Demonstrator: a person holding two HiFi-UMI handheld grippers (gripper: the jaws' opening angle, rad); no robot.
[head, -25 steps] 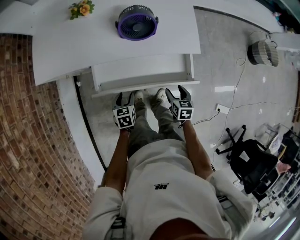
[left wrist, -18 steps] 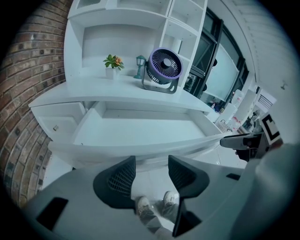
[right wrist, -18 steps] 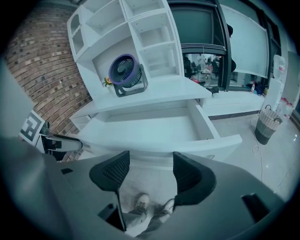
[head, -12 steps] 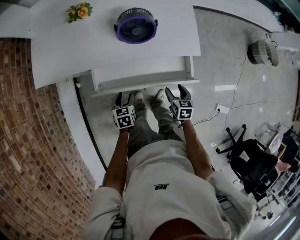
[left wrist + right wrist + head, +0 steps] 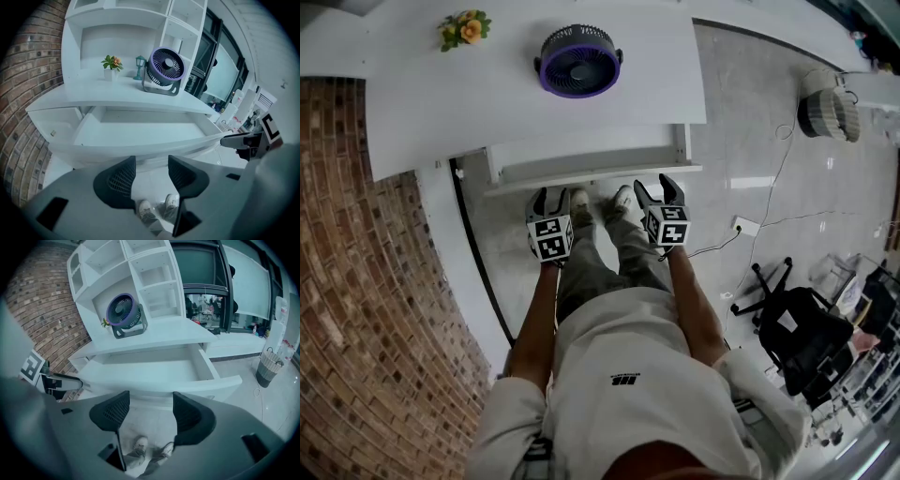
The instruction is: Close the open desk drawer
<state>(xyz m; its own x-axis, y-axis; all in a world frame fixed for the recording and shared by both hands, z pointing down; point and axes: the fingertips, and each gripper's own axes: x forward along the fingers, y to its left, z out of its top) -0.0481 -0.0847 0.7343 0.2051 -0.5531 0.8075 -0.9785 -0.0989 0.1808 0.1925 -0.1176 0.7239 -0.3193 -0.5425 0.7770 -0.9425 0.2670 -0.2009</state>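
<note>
The white drawer point(image 5: 581, 150) stands pulled out from under the white desk point(image 5: 487, 94). Its front panel point(image 5: 591, 176) faces me. My left gripper point(image 5: 549, 197) sits just before the left half of that panel, open and empty. Just as near the right half is my right gripper point(image 5: 656, 187), also open and empty. The left gripper view has the drawer front point(image 5: 140, 143) just beyond the left gripper point(image 5: 150, 161). In the right gripper view the drawer front point(image 5: 164, 385) lies just past the right gripper point(image 5: 147, 397). Whether either gripper touches the panel I cannot tell.
A purple fan point(image 5: 578, 61) and a small flower pot point(image 5: 462, 28) stand on the desk. A brick wall point(image 5: 366, 281) runs along the left. My shoes point(image 5: 600, 202) are on the tiled floor under the drawer. A black chair point(image 5: 806, 333), a basket point(image 5: 828, 105) and a floor socket point(image 5: 745, 227) are on the right.
The visible length of the drawer looks a little shorter than a second ago. Both grippers stay by its front panel. The view has shifted slightly.
</note>
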